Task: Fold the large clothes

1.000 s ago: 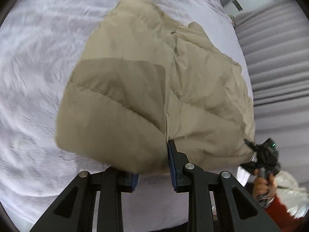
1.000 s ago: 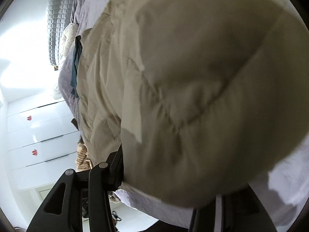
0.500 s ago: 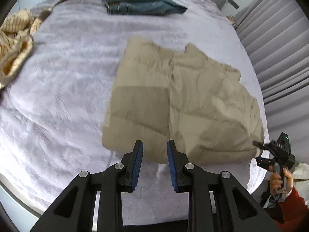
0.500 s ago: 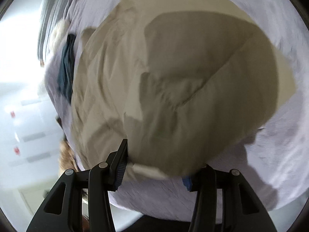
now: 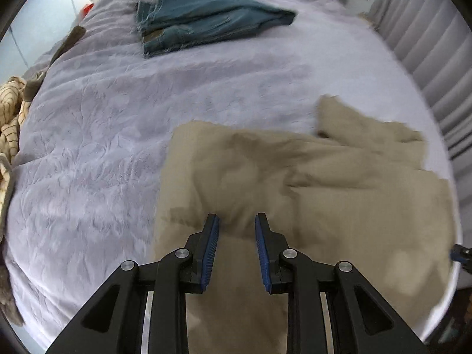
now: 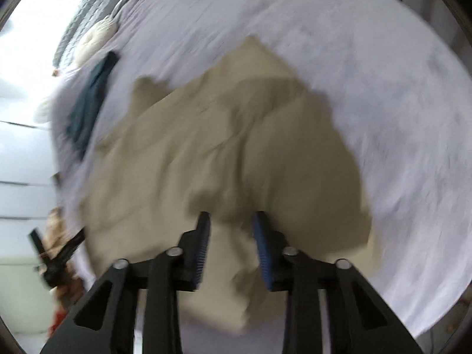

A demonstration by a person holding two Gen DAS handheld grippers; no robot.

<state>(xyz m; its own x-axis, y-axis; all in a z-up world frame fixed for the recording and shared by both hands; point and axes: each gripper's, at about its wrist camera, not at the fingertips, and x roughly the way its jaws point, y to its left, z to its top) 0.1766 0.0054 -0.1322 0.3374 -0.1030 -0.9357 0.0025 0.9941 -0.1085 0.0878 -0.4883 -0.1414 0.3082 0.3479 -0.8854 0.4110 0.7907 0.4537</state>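
Left wrist view: the left tool [image 5: 237,219] points down over a beige padded jacket [image 5: 339,183], its blue pads a little apart with nothing pinched between them; the fabric lies beneath the tips. The jacket lies folded on the lilac bed cover [image 5: 97,159], filling the frame from about 3 o'clock round to 6 o'clock, with a flap sticking up at 2 o'clock. Folded blue jeans [image 5: 203,19] sit well apart at 12 o'clock, and a striped cream garment [image 5: 10,112] hangs at the bed's edge at 9 o'clock. A small part of the right tool [image 5: 460,255] shows at 4 o'clock, beside the jacket's edge.

Right wrist view: the frame is blurred. The right tool [image 6: 231,221] has its jaws closing, a fold of the jacket [image 6: 236,153] rising between the pads; whether they press on it I cannot tell. The jeans [image 6: 88,103] lie at 9 o'clock, and the left tool [image 6: 56,253] shows at 8 o'clock.
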